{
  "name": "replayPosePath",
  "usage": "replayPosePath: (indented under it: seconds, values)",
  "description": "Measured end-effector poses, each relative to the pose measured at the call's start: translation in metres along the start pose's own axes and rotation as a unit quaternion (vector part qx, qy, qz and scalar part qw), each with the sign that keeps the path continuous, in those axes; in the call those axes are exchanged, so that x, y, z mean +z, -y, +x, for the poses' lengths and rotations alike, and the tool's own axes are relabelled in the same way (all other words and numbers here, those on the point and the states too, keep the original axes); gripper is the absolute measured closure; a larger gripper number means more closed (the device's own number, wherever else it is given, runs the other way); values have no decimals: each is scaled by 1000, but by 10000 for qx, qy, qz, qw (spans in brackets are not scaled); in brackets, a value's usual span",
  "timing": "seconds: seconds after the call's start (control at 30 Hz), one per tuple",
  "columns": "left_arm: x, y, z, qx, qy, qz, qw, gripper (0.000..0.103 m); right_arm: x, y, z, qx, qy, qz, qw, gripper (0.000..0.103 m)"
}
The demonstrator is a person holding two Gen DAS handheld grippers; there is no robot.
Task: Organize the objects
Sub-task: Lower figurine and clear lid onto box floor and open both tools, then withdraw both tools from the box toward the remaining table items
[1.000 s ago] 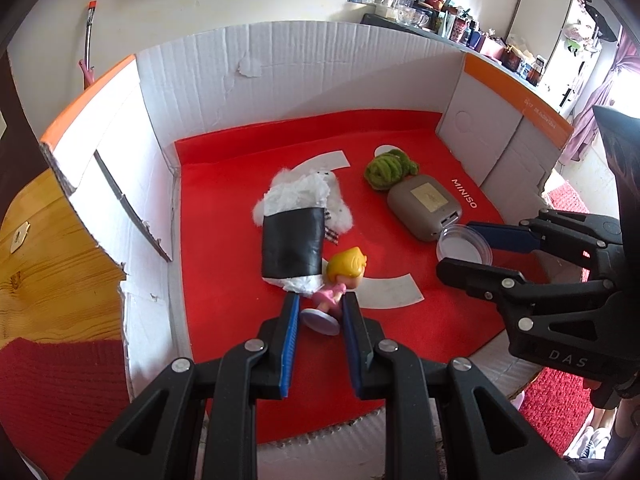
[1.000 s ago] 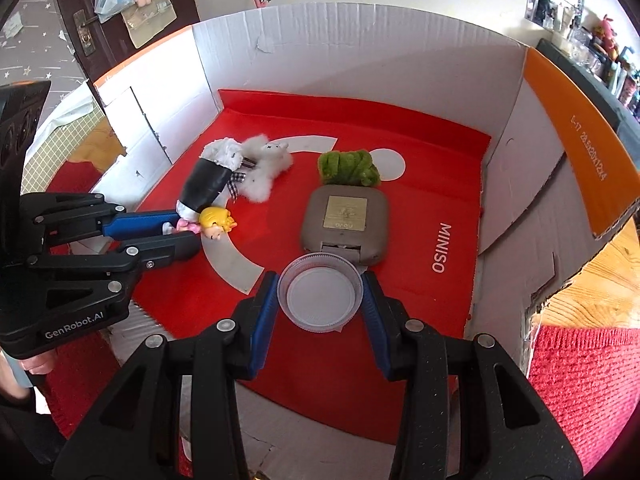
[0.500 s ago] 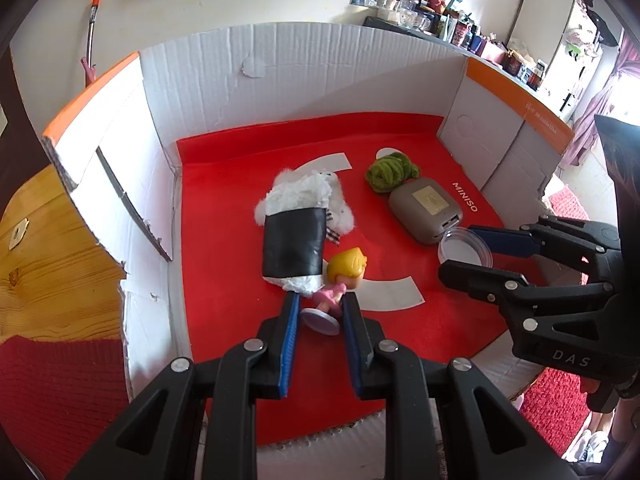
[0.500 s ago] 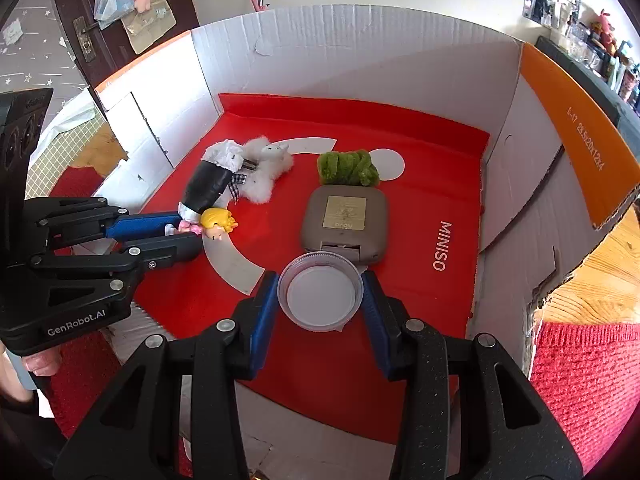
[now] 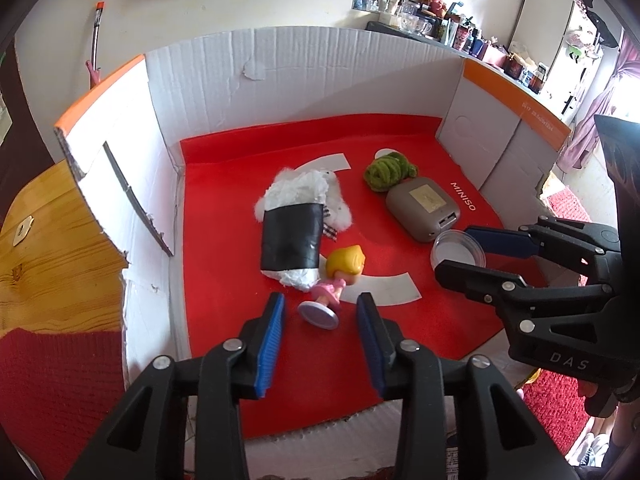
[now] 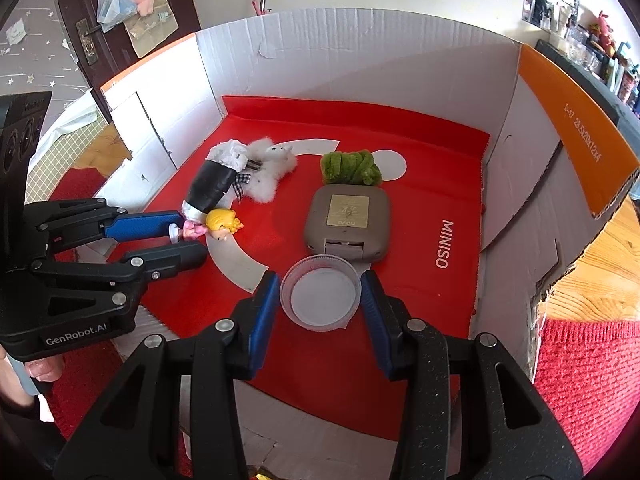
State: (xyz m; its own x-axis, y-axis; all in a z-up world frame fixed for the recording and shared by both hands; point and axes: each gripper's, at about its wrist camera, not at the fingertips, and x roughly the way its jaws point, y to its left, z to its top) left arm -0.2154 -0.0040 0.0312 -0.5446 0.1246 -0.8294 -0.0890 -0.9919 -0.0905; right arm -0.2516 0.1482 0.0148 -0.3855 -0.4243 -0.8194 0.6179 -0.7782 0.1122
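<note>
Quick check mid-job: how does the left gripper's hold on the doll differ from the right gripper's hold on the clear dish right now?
The left gripper is opening, and gaps show between its pads and the blonde doll; the right gripper has its pads against the clear round dish. The doll lies on its side, base toward the left gripper; the dish sits flat, open side up. Both things rest on the red mat inside the cardboard box.

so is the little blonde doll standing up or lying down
Lying down. The doll lies on its side on the red mat, round base toward the camera, between the left gripper's opening jaws, untouched.
</note>
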Motion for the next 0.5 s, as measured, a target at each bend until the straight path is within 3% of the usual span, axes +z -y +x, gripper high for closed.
replayPosePath:
  seconds: [0.17,0.5]
  values:
    - [-2,-2,-2,-2,18,-56,10000,61,-1,-2,-1,58,21,-8,10000,53]
    - [-5,1,-9,18,135,12,9999,54,-6,-4,-7,121,69,18,9999,51]
